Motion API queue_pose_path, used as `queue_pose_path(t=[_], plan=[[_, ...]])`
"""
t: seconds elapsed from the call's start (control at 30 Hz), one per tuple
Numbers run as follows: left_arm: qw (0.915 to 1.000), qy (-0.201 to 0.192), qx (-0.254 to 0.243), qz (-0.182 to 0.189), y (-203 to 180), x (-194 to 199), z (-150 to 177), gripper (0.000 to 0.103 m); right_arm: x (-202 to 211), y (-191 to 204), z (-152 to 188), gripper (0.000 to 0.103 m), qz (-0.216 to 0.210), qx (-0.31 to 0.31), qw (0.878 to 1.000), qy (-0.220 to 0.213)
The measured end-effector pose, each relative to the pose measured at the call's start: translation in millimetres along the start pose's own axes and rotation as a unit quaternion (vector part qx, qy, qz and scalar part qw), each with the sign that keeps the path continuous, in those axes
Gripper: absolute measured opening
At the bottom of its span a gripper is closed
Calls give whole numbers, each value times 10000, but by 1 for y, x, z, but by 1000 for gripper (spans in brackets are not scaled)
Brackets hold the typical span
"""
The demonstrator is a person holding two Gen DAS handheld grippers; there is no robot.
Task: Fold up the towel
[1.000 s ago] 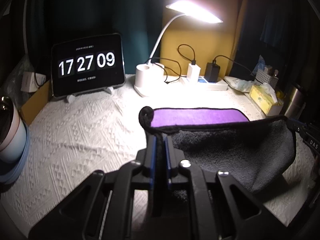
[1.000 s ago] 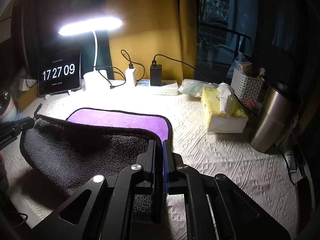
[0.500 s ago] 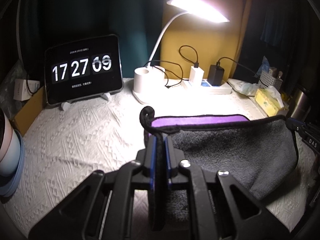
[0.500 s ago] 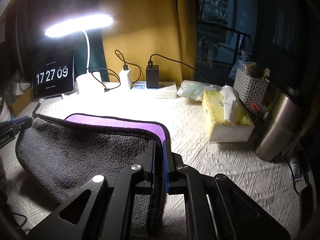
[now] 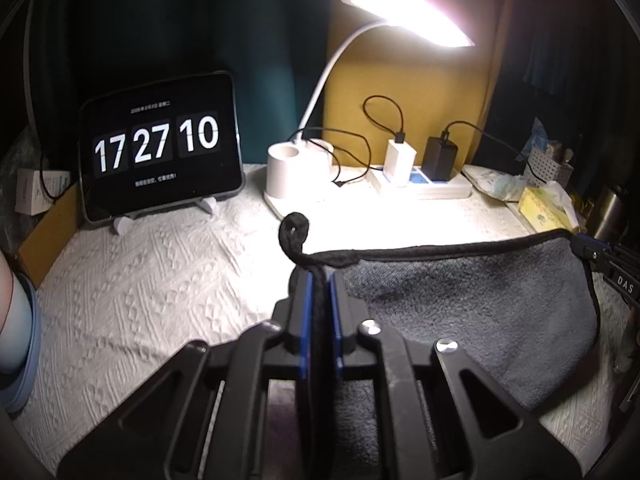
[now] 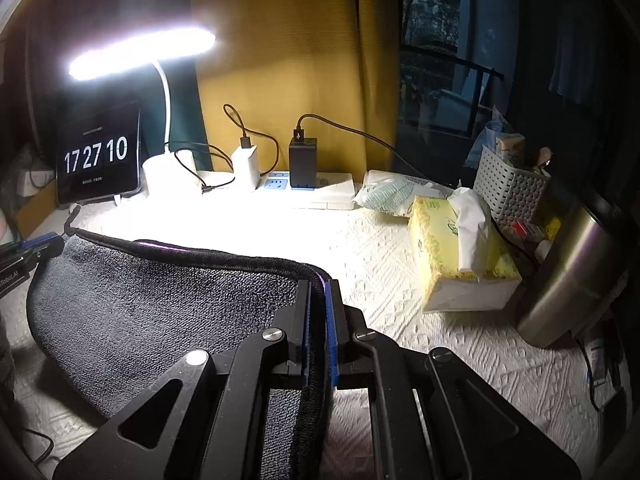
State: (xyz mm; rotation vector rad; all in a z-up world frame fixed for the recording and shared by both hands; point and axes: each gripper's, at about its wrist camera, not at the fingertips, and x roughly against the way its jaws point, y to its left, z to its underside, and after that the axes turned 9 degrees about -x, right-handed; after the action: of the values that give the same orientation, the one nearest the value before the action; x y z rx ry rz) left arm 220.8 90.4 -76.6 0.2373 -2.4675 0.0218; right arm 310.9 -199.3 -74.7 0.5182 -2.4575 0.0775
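I am pinching one corner of the dark grey plush towel with black piping (image 5: pixel 460 300) in my left gripper (image 5: pixel 319 280), its two blue-padded fingers closed tight on the black hem, a small curl of piping sticking up just past the tips. My right gripper (image 6: pixel 319 284) is clamping the opposite corner the same way, with a thin sliver of the towel's purple inner face showing along the edge between the pads. The towel is hanging slack between my two claws, its grey side facing the cameras and sagging in a wide belly down toward the white textured tablecloth (image 5: pixel 160 272); I cannot tell whether the lowest part is touching the cloth. In the right wrist view my left gripper is showing at the far left edge, holding its end of the hem.

Behind the towel, a black tablet on a white stand (image 5: pixel 160 144) is showing 17 27 10. Beside it, a white gooseneck desk lamp (image 5: pixel 320 80) is shining brightly over a white power strip (image 6: pixel 312 190) carrying a white charger and a black charger. Over to my right, a yellow tissue box (image 6: pixel 460 256) is sitting near a brushed steel tumbler (image 6: pixel 568 276) and a white perforated plastic basket (image 6: pixel 512 188).
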Motion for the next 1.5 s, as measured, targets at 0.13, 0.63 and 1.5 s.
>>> queue_pose_path(t=[0.13,0.63,1.5], plan=[[10000,-4,-9,-4,0,-4,-2,9,-3,0,-2,8,3,6,10000,-3],[10000,-26,4,14,5,-26,-12,9,-28,-1,-17,8,32,62,10000,-12],[9991,413,20,43,11,-88,-14,9,-86,-7,-15,8,89,37,9994,320]])
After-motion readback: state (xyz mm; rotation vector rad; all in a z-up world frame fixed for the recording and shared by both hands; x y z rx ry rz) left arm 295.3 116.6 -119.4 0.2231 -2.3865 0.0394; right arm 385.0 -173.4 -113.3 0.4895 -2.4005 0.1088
